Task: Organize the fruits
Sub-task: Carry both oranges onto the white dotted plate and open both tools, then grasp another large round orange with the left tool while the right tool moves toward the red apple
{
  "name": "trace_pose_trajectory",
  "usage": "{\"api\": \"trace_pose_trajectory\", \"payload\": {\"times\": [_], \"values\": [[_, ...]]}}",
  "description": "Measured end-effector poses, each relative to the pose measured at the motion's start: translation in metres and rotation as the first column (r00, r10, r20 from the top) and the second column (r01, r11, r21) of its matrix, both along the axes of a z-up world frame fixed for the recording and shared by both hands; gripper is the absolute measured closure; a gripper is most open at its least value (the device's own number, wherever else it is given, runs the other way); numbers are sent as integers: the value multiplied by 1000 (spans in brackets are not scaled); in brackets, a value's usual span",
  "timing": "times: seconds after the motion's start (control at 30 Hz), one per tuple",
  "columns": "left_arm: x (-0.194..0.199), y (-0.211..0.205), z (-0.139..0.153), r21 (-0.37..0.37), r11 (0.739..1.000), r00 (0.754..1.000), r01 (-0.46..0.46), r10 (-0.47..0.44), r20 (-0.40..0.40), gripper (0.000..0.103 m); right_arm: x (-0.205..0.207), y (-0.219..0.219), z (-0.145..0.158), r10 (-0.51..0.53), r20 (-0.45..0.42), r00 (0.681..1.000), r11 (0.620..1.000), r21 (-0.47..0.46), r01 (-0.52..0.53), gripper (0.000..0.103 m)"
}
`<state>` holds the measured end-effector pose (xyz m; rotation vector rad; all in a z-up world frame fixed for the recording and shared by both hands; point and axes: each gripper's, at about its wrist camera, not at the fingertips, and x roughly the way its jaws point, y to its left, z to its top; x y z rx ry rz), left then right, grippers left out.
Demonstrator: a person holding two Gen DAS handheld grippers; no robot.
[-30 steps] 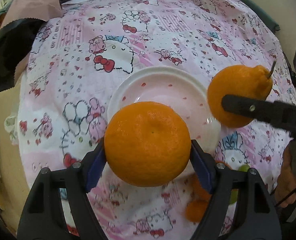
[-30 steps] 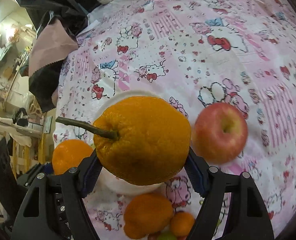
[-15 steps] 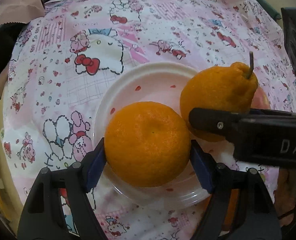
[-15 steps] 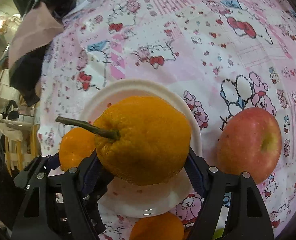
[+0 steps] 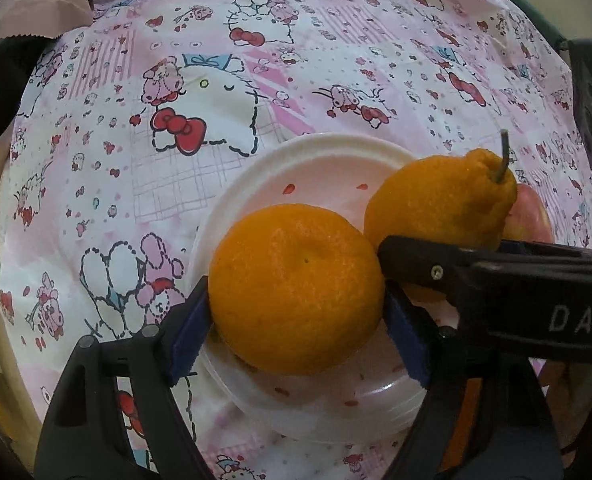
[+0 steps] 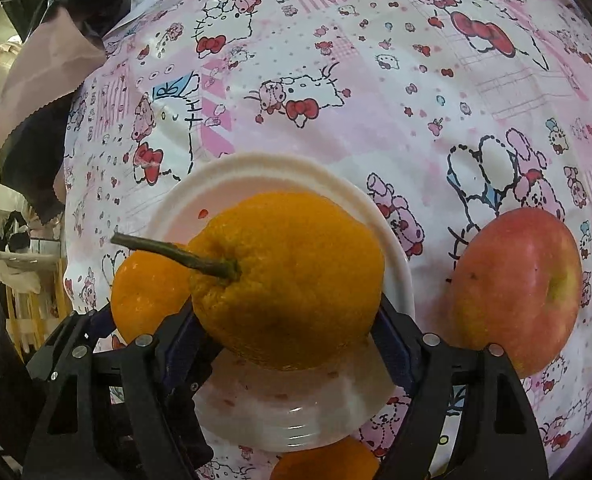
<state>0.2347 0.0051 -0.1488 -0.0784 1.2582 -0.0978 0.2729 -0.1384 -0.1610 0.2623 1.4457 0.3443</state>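
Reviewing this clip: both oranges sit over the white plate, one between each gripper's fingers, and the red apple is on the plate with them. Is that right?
Not quite. The red apple lies on the patterned tablecloth, beside the white plate, not on it; the right wrist view shows this. The round orange and the stemmed orange are over the plate.

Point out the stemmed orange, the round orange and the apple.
stemmed orange (image 6: pixel 296 280): right wrist view, middle of its bumpy peel, just right of the stem.
round orange (image 5: pixel 296 288): left wrist view, centre of its upper face.
apple (image 6: pixel 515 288): right wrist view, middle of its red side.
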Motion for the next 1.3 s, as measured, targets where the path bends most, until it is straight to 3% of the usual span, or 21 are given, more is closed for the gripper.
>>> {"api": "trace_pose_trajectory", "payload": {"times": [0.2, 0.37, 0.77, 1.3], "values": [[-2, 1, 2, 5, 1000, 1000, 5, -5, -3, 20, 1, 1, 17, 22, 74, 997, 1000, 12, -23, 11], [-5, 4, 10, -23, 1000, 1000, -6, 6, 19, 9, 1, 0, 25, 27, 91, 995, 999, 24, -29, 11], [-18, 14, 33, -57, 997, 996, -46, 50, 68, 9, -3, -13, 50, 8, 155, 988, 999, 35, -14, 10], [-68, 16, 92, -89, 992, 981, -87, 101, 168, 9, -46, -63, 109, -64, 241, 968, 993, 116, 37, 10]]}}
